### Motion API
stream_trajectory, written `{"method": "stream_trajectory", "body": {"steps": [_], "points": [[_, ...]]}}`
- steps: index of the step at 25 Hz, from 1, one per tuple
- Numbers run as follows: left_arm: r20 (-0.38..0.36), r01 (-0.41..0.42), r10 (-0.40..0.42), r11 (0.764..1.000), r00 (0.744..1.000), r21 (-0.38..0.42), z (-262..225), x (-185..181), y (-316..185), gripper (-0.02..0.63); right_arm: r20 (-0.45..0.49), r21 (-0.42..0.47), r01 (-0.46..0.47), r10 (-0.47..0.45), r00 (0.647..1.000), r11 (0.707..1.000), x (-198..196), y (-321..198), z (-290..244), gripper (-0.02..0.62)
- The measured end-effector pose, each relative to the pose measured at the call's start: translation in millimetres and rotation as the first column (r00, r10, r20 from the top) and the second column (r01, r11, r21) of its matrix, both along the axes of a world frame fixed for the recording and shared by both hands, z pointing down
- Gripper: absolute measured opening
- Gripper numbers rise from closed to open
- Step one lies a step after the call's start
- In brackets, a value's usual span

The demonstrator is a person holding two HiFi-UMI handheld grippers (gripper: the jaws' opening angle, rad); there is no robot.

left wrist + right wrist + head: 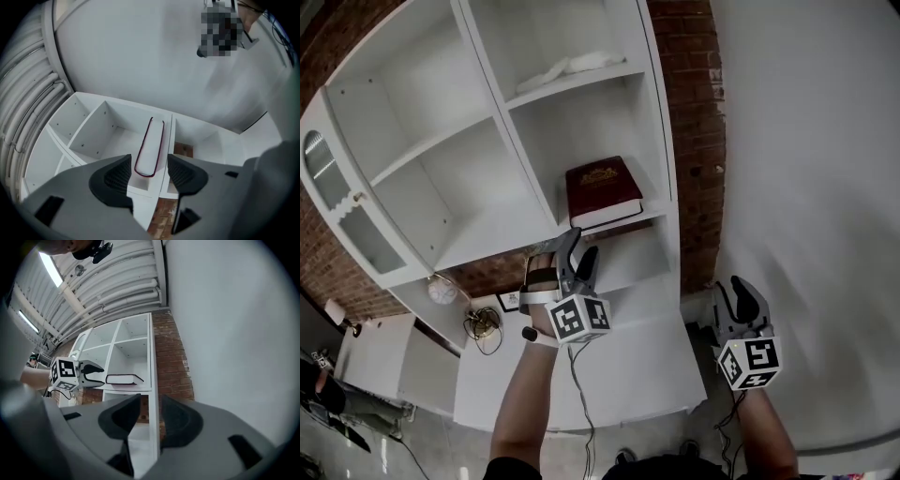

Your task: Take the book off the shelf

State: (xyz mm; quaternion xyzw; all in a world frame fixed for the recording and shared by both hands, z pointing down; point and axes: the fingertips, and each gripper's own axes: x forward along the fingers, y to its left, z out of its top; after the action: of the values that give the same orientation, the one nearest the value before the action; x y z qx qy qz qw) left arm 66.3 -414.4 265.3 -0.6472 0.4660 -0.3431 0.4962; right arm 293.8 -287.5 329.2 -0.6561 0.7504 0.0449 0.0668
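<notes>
Lying flat on the board of a right-hand compartment of the white shelf unit, the dark red book has its near edge close to the board's front lip, its page block facing out. Nothing rests on it or beside it.

The step in hand looks like the approach. The left gripper is raised just in front of that edge with its jaws apart, and in its own view the book's end shows framed in the gap, touching neither pad. Next it would need to go forward until the pads straddle the covers, close on them, and draw the book straight out.

The right gripper hangs lower and well to the side, by the unit's outer panel, jaws apart and with nothing between them.

The open-fronted compartment has no door or other thing in the way. A pale bundle, perhaps folded cloth, lies on the board above, and a glazed door stands at the far left. Brick wall shows behind the unit.
</notes>
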Motion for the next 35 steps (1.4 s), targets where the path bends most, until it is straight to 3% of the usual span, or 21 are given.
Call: {"method": "stream_trajectory", "body": {"steps": [6, 15, 20, 21, 24, 35], "points": [[0.02, 0.005, -0.005, 1.0, 1.0, -0.01, 0, 1, -43, 0.29, 0.006, -0.019, -0.087, 0.087, 0.996, 0.996, 10, 5, 5, 0.13], [0.055, -0.011, 0.012, 1.0, 0.998, -0.019, -5, 14, -74, 0.295, 0.076, -0.048, -0.143, 0.146, 0.986, 0.989, 26, 9, 20, 0.112], [0.096, -0.005, 0.008, 0.999, 0.995, -0.033, -1, 18, -73, 0.287, 0.089, -0.058, -0.115, 0.12, 0.989, 0.992, 24, 3, 22, 0.103], [0.112, 0.004, 0.0, 1.0, 0.994, -0.029, 0, 18, -73, 0.253, 0.091, -0.058, -0.106, 0.111, 0.99, 0.993, 23, 2, 22, 0.101], [0.148, 0.018, -0.014, 1.0, 0.989, -0.021, 2, 17, -70, 0.236, 0.092, -0.057, -0.076, 0.082, 0.992, 0.995, 20, -2, 22, 0.095], [0.179, 0.014, -0.018, 1.0, 0.984, 0.024, -3, 18, -37, 0.229, 0.133, -0.061, 0.051, -0.042, 0.99, 0.997, 16, -23, 29, 0.077]]}}
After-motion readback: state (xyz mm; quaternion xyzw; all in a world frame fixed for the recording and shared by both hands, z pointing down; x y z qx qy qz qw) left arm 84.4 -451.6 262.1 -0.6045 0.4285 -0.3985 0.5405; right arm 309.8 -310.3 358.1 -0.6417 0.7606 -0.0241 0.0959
